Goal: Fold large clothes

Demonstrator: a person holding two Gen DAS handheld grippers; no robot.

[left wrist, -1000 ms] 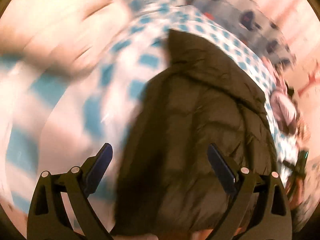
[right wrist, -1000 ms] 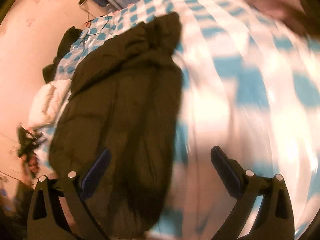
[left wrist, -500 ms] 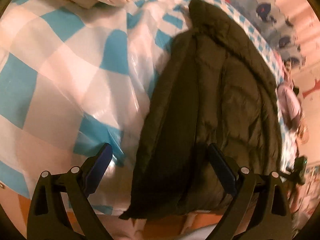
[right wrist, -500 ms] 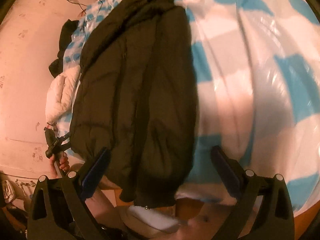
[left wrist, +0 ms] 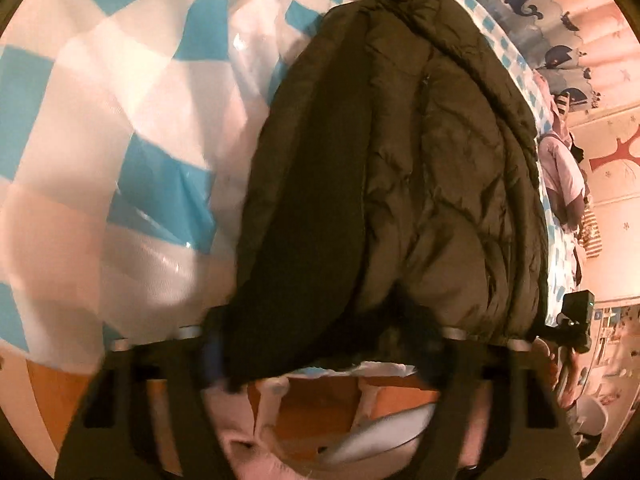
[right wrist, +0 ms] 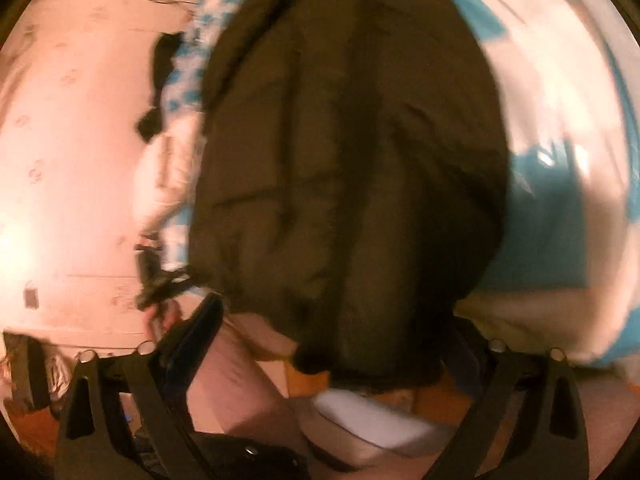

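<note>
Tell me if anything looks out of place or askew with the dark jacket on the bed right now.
The dark olive puffer jacket lies folded lengthwise on the blue-and-white checked bed cover, but its bottom hem hangs past the bed edge. Otherwise nothing stands out; the right wrist view is too blurred for detail.

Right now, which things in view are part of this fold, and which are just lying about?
For the job:
- dark puffer jacket, lying lengthwise on the bed
- left gripper, open, at the jacket's near hem
- right gripper, open, at the same hem
- checked bedspread, the folding surface

Lying about:
- white garment at the bed's edge
- black garment beyond it
</note>
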